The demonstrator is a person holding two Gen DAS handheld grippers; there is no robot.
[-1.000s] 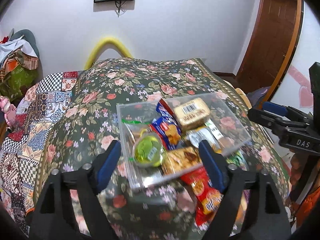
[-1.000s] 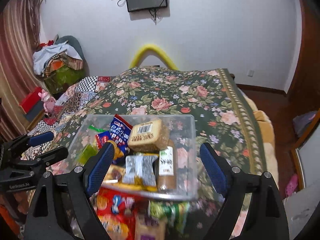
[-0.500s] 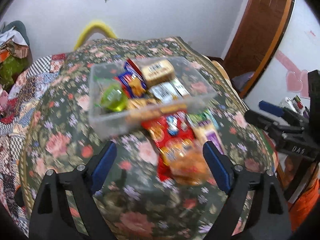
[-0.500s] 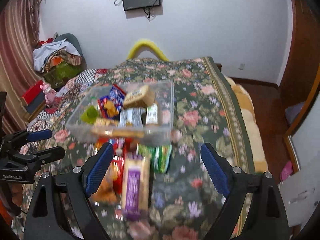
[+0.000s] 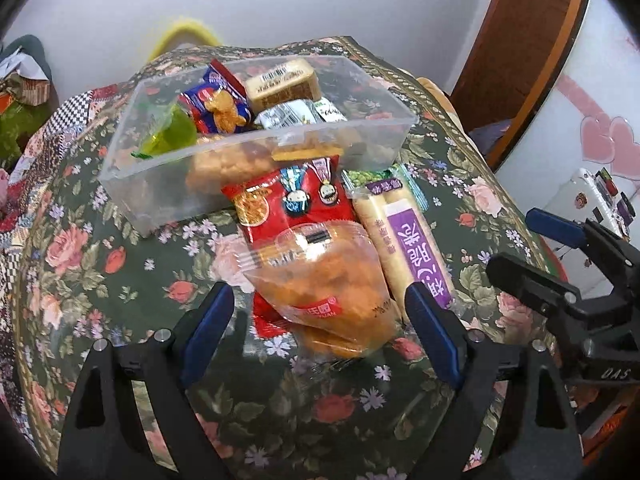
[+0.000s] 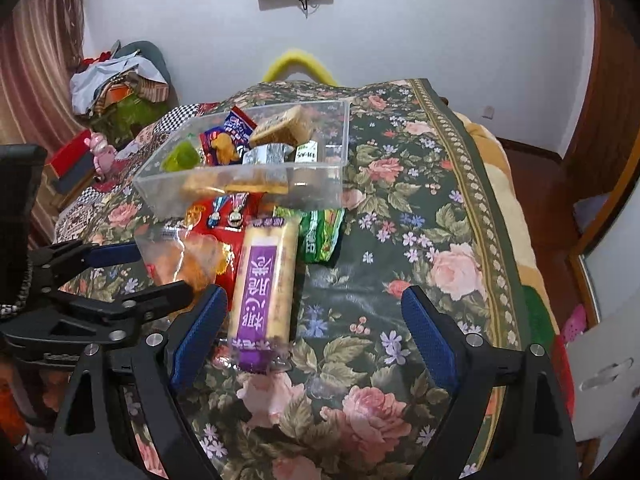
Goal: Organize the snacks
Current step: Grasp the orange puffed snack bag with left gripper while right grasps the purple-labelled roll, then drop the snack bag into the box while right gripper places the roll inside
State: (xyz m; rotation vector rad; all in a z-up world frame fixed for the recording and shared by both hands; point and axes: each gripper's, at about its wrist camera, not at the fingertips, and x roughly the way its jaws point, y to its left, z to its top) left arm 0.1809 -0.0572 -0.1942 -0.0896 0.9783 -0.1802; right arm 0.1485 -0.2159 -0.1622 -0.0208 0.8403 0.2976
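Note:
A clear plastic box [image 5: 132, 168] [image 6: 320, 184] holding several snack packs stands on the floral cloth. In front of it lie a red packet [image 5: 288, 208] [image 6: 224, 236], a clear bag of orange pastry [image 5: 332, 292] [image 6: 188, 260], a purple-labelled cake bar [image 5: 412, 248] [image 6: 264, 284] and a green packet [image 5: 372, 178] [image 6: 320, 236]. My left gripper [image 5: 320, 332] is open, its fingers either side of the pastry bag's near end. My right gripper [image 6: 312, 332] is open and empty, with the cake bar's near end by its left finger.
The floral cloth [image 6: 400, 240] covers a bed or table that drops away at the right edge [image 6: 500, 220]. A pile of clothes [image 6: 116, 80] and a pink toy [image 6: 102, 152] lie at the far left. A wooden door [image 5: 532, 40] stands to the right.
Both grippers have pulled back from over the box toward the near side. The loose packets in front of the box now lie between and by the fingers.

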